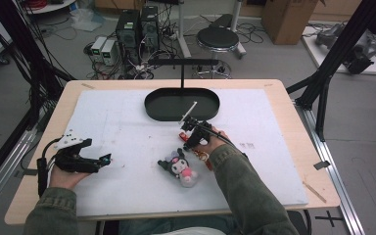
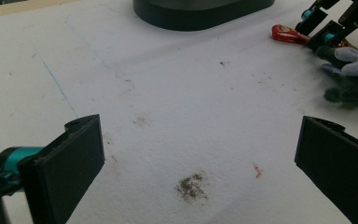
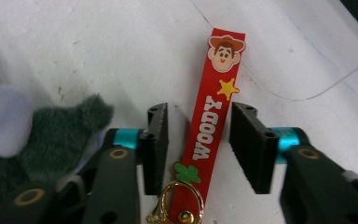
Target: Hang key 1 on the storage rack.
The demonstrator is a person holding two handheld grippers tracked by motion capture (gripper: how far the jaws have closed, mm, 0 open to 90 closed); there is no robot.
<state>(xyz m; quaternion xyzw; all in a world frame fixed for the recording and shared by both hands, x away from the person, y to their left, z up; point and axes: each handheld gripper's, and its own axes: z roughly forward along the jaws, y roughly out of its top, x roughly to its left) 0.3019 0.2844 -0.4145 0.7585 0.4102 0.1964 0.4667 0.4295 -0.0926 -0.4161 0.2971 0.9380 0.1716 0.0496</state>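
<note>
Starting at the left of the high view, the left gripper [image 1: 103, 160] rests low on the white mat [image 1: 127, 196] near the table's left edge, and in its own view its two black jaws stand wide apart with nothing between them except the stained mat. It is well apart from the work. Moving toward the middle, a small plush toy [image 1: 182, 169] with dark ears and a pink body lies on the mat, and just beside it, to the right, is the right gripper [image 1: 188, 133], which is clearly the nearer one to the red keychain strap [image 3: 213, 121]. In the right gripper view the strap lies flat on the mat between the jaws, with a narrow gap showing on each side, so the pads [image 3: 160, 140] do not press on it yet (the jaws are partly closed, not gripping). Its long axis runs along the direction in which the jaws point, from the gold clasp [image 3: 179, 205] near the gripper body out to the cartoon face at the far end. I judge that the jaws only need to close across the narrow width to take it. Beyond the gripper, further from the person, stands the black oval tray [image 1: 156, 110].
</note>
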